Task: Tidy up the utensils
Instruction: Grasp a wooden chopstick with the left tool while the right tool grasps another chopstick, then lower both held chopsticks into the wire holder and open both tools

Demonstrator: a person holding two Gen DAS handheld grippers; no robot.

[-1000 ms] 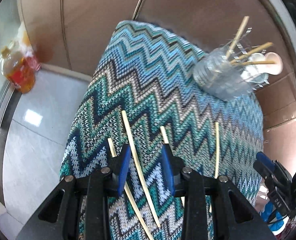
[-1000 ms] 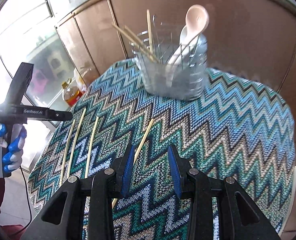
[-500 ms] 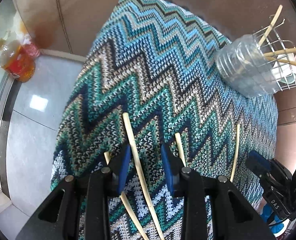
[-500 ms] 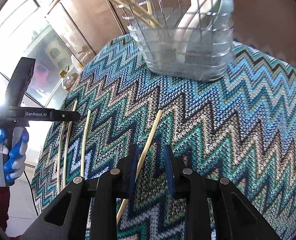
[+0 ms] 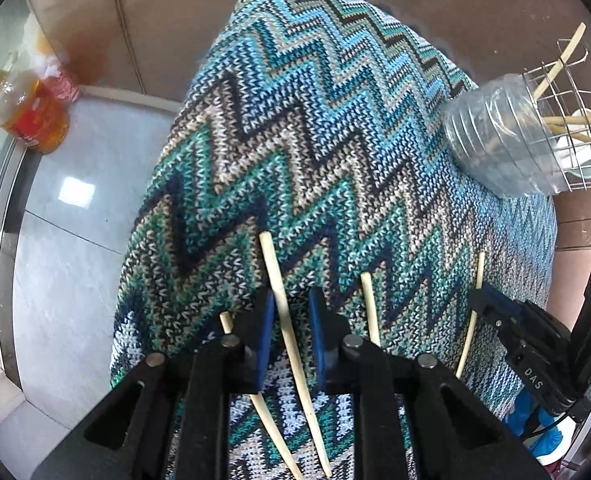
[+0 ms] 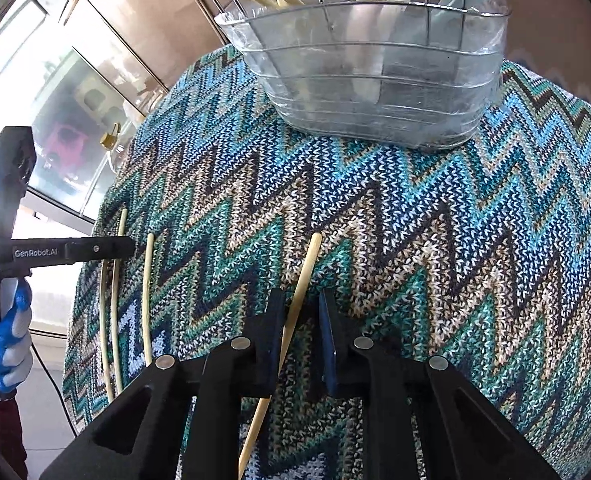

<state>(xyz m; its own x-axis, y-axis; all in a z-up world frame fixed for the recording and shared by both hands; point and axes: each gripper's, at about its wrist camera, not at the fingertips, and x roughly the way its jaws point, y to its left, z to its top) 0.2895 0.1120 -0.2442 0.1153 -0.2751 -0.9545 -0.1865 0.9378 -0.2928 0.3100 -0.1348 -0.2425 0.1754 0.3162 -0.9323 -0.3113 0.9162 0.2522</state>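
Four loose chopsticks lie flat on the zigzag knit cloth (image 5: 315, 128), roughly parallel, long axes running along each claw's line of sight. Left claw (image 5: 289, 322): released, jaws straddling one chopstick (image 5: 283, 312) that passes straight down the gap, clear of both pads; its far tip points toward the cloth's far edge. Another chopstick (image 5: 369, 308) sits just right of the left claw, and a further one (image 5: 225, 322) peeks out just left of it, mostly hidden under the finger. Right claw (image 6: 301, 320): also released, straddling the rightmost chopstick (image 6: 303, 276), which leans against or very close to the left pad; contact cannot be told. Wire basket (image 6: 375, 92), lined with clear plastic, stands well ahead of the right claw and already holds chopsticks and pale spoons; it is far off to the left claw's right. Right claw looks the nearer to the basket. Basket top is cut off in the right view; near ends of the sticks are hidden under the claw bodies. Whether pads touch the cloth is unclear.
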